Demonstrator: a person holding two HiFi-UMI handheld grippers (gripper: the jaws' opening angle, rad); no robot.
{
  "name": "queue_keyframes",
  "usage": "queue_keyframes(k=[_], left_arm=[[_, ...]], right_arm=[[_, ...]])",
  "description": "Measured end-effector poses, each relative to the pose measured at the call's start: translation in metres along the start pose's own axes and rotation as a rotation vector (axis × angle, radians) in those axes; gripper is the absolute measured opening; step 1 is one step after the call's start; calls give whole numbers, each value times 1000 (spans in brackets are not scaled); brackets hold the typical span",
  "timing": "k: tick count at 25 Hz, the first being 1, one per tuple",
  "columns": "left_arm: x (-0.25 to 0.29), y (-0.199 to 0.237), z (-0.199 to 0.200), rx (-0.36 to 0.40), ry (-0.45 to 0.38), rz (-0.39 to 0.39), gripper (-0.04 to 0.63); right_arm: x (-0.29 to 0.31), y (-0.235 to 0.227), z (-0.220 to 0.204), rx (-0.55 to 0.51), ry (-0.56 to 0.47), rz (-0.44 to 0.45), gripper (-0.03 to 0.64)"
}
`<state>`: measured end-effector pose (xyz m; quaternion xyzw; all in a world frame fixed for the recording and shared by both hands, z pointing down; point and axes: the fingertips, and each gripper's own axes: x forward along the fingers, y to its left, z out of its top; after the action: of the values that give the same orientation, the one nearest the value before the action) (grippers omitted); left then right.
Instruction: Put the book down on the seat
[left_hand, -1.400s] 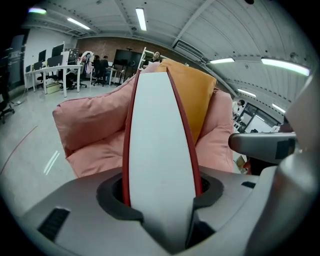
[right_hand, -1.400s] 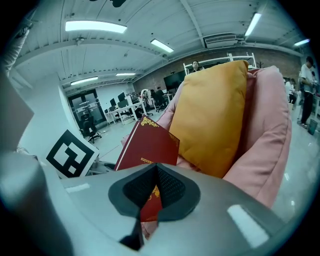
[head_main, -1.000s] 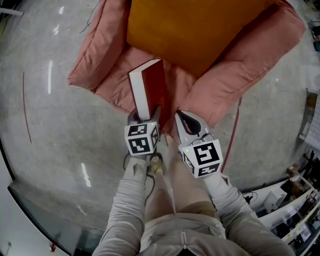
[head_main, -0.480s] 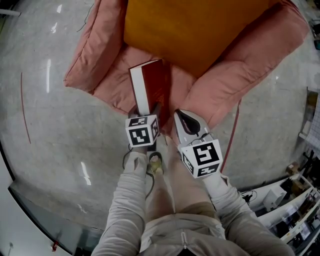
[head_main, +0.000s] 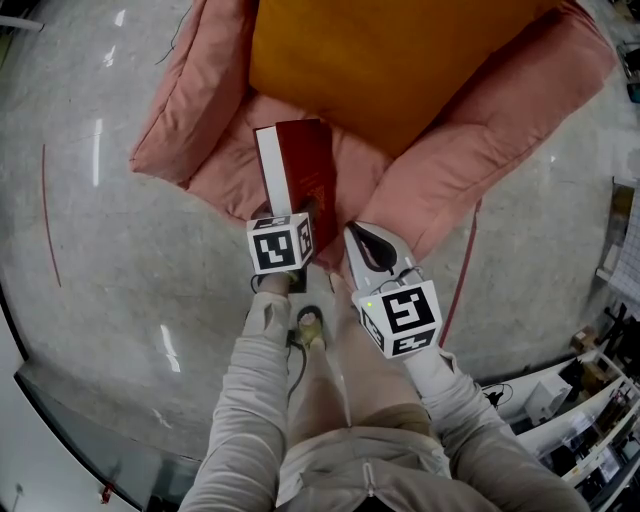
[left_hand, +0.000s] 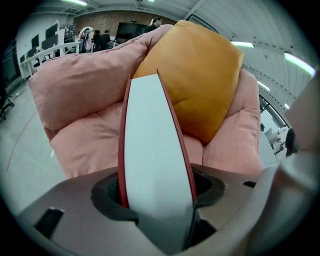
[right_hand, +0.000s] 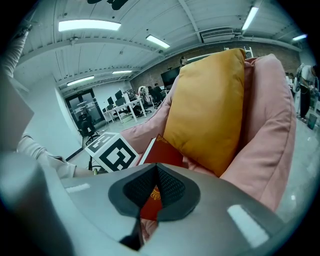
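Note:
A red hardback book (head_main: 305, 170) with white page edges stands on edge over the front of the pink armchair seat (head_main: 235, 160). My left gripper (head_main: 300, 215) is shut on its near end; its jaws have just been opening a little, and the pads still lie against both covers of the book (left_hand: 152, 145). I cannot tell whether the book's far end touches the seat (left_hand: 90, 145). My right gripper (head_main: 362, 240) hangs just right of the book, shut and empty. In the right gripper view the book (right_hand: 165, 152) shows beyond the right gripper (right_hand: 156, 192).
A big orange cushion (head_main: 390, 60) leans on the chair back, right behind the book. The chair's padded arms flank the seat. A red cable (head_main: 460, 270) runs over the concrete floor at the right. Shelves with clutter (head_main: 600, 420) stand at lower right.
My left gripper has moved toward the chair and lower with the book, which now tilts more steeply down over the seat. The right gripper has stayed put.

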<state>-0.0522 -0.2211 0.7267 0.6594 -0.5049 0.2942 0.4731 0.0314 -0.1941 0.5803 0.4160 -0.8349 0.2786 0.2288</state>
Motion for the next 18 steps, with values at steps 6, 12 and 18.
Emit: queue_keyframes(k=[6,12,18], left_arm=[[-15,24,8,-6,-32,88,320],[-29,45,10,-41,-65,144,348],[-46,59,5,-43,-76,189,353]], right_arm=[[-2,9,3,-3,-5,11,0],[-4,14,7,-6,-14,17,0],[-4,26,13,-14,-20,30,0]])
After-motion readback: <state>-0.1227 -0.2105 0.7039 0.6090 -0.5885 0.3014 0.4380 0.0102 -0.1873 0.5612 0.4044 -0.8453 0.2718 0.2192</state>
